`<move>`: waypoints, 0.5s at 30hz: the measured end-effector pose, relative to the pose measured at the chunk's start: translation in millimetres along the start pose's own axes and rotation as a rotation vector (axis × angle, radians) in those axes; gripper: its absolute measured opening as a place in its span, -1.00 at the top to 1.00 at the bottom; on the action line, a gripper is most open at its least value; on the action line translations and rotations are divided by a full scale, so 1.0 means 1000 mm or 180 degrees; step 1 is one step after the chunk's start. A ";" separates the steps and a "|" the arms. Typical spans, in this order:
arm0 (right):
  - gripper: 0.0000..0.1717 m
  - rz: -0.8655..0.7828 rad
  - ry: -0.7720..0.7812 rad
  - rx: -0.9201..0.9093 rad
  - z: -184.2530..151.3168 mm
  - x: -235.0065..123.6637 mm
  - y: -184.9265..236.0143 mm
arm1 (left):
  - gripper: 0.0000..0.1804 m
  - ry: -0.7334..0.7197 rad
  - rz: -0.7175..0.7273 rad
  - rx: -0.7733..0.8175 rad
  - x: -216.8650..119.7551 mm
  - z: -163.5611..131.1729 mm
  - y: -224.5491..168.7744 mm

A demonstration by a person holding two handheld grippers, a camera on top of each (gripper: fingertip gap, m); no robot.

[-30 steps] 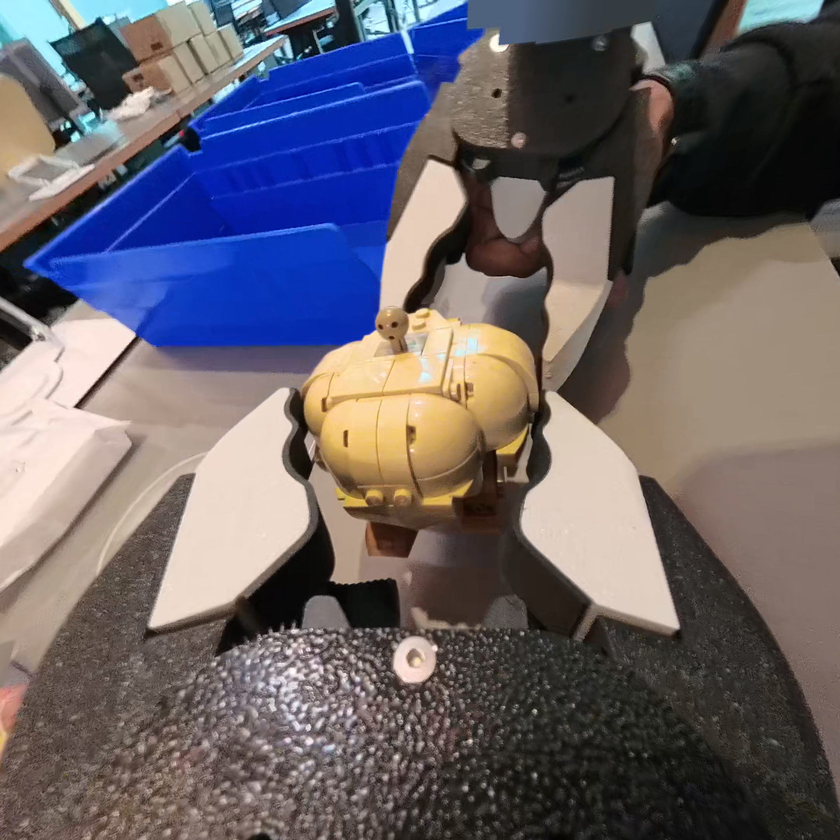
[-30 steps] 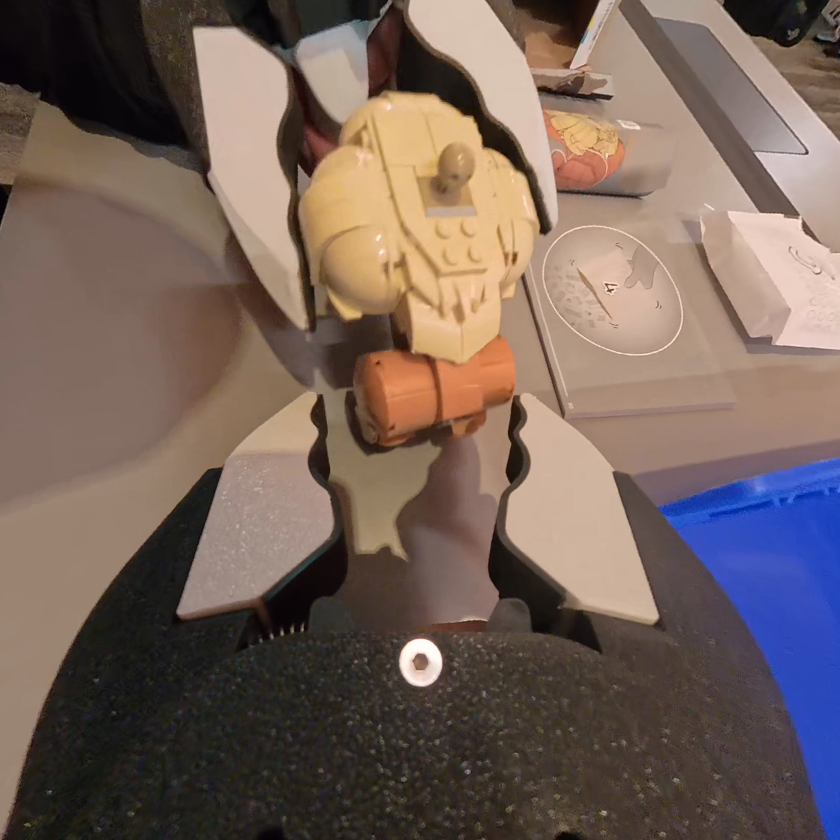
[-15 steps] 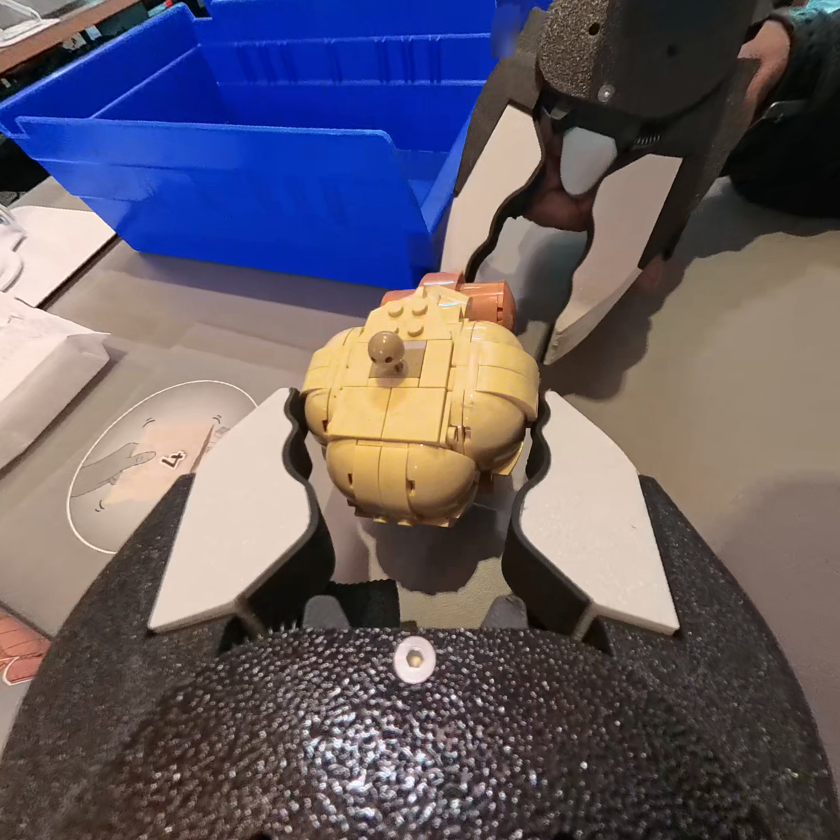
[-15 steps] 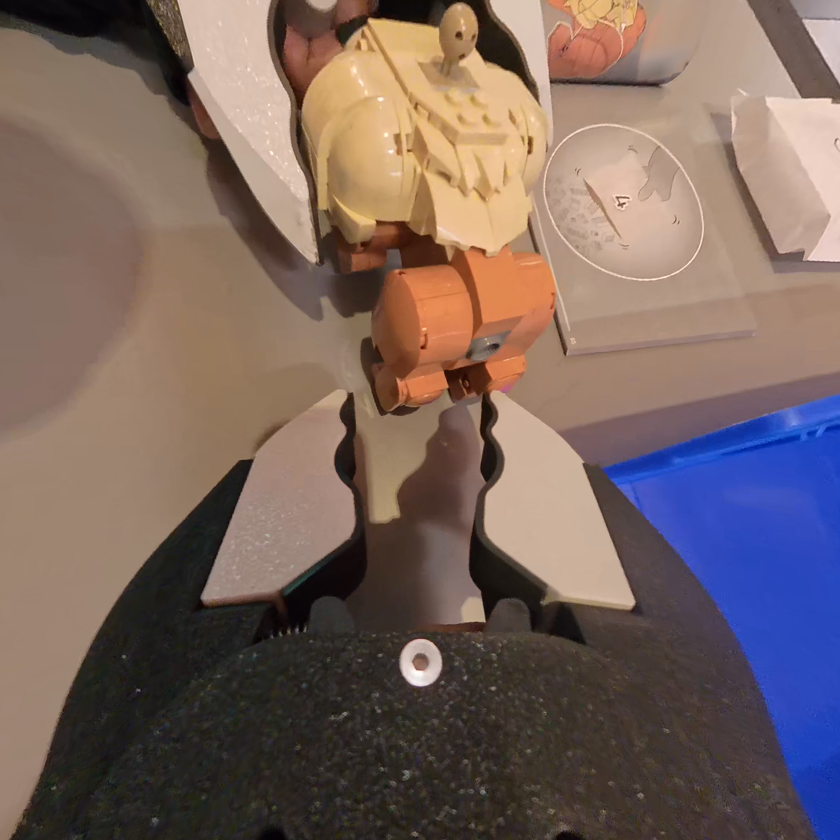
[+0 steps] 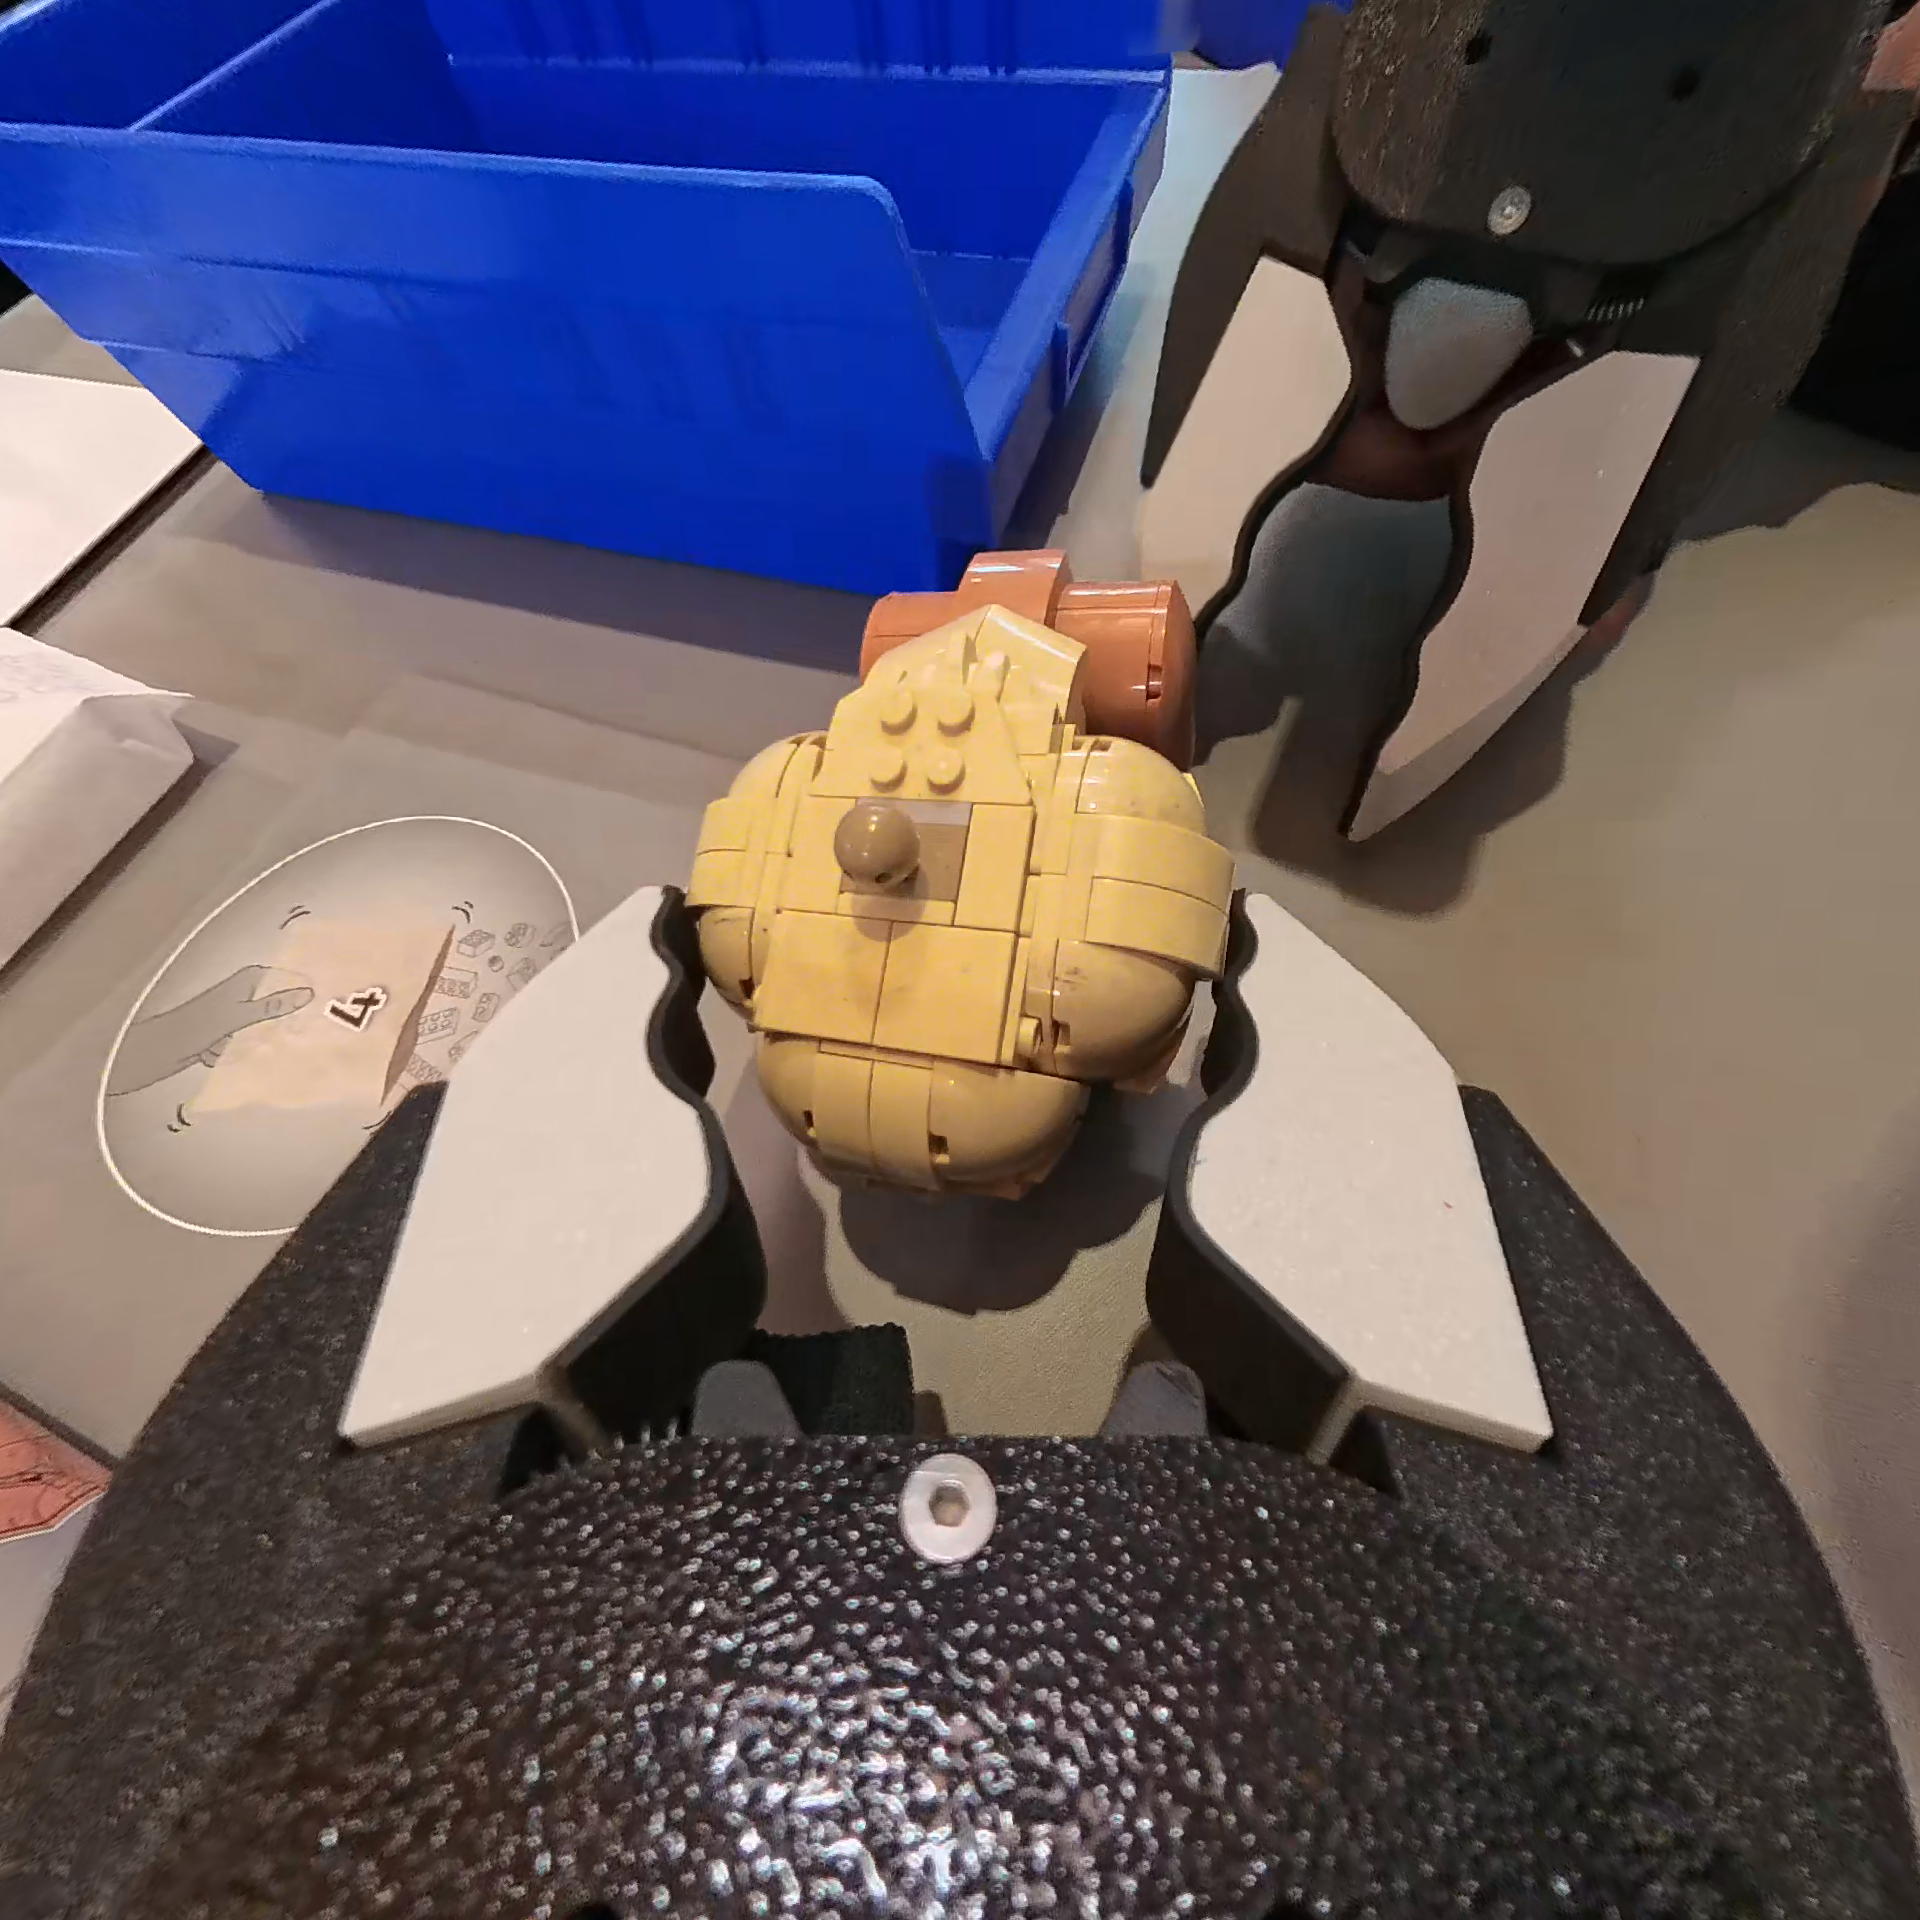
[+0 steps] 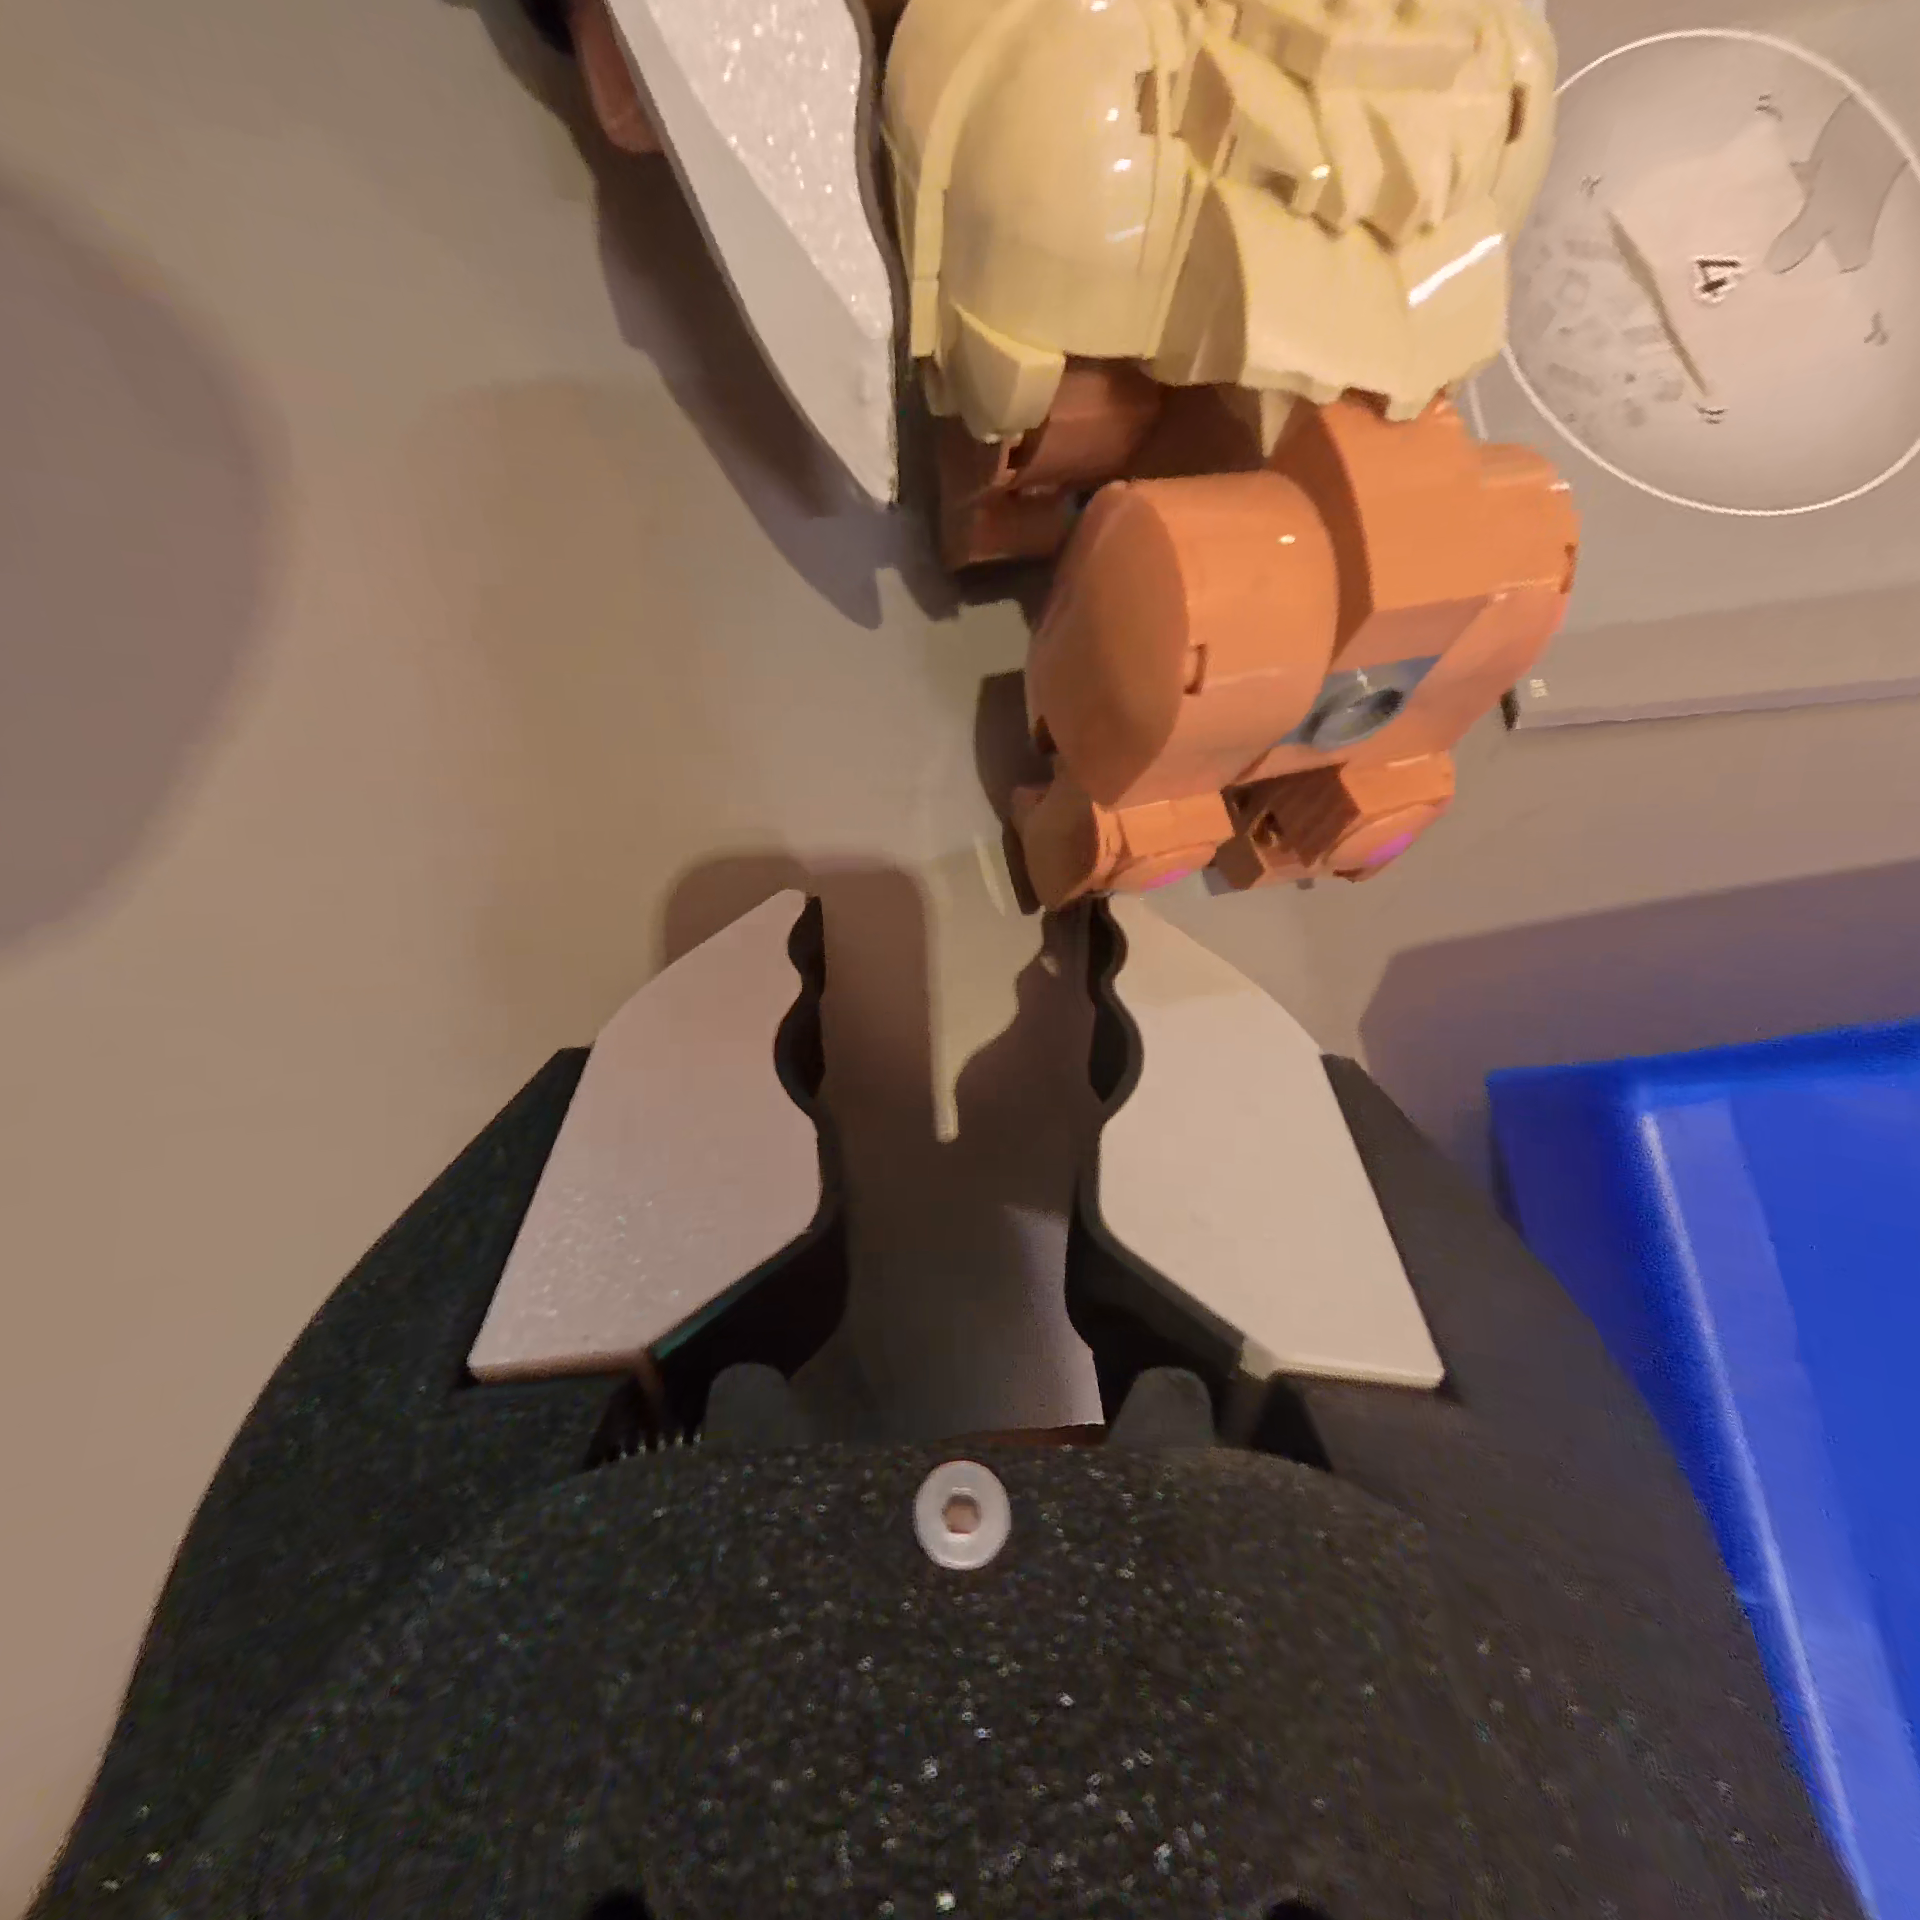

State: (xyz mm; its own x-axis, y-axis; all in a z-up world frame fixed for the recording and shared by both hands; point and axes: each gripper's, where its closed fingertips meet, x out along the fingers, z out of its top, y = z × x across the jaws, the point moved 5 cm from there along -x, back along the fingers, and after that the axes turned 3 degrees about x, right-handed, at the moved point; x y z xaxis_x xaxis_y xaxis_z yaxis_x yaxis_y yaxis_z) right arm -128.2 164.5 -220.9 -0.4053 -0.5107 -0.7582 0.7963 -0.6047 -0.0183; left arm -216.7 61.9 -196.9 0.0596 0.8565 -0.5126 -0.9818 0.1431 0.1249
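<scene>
The left gripper (image 5: 951, 997) pinches the tan brick-built figure (image 5: 956, 956) at centre frame, both pads pressed against its rounded sides, above the grey table (image 5: 1558, 1039). Its orange lower part (image 6: 1299, 644) juts toward the right gripper (image 6: 951, 935), whose fingers stand parted on nothing. A blue bin (image 5: 520, 312) fills the upper left.

warm indoor light, soft shadows, wide-angle bending, slight motion blur

Two hand-held grippers (image 5: 954, 977) (image 6: 951, 935); one brick figure (image 5: 966, 935); one blue bin (image 5: 582, 312); one round-printed sheet (image 5: 260, 1039).
</scene>
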 end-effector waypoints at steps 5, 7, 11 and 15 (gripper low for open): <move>0.40 0.0073 0.0038 0.0019 -0.001 0.004 0.003 | -0.04 0.0003 -0.0010 0.0128 0.000 0.001 -0.004; 0.43 0.0110 0.0040 0.0041 -0.002 0.004 0.003 | -0.04 0.0010 -0.0005 0.0180 0.000 0.002 -0.005; 0.43 0.0158 0.0066 0.0018 -0.003 0.003 0.004 | -0.04 0.0021 0.0030 0.0289 0.001 0.003 -0.008; 0.42 0.0203 0.0191 -0.0042 -0.011 -0.005 0.003 | -0.04 0.0023 0.0061 0.0528 0.002 0.006 -0.015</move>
State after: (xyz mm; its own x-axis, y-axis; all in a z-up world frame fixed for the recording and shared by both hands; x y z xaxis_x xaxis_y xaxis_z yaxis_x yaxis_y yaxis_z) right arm -119.1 172.3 -224.0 -0.3261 -0.5102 -0.7958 0.8256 -0.5638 0.0231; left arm -201.3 64.6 -195.0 0.0394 0.8564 -0.5147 -0.9395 0.2072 0.2728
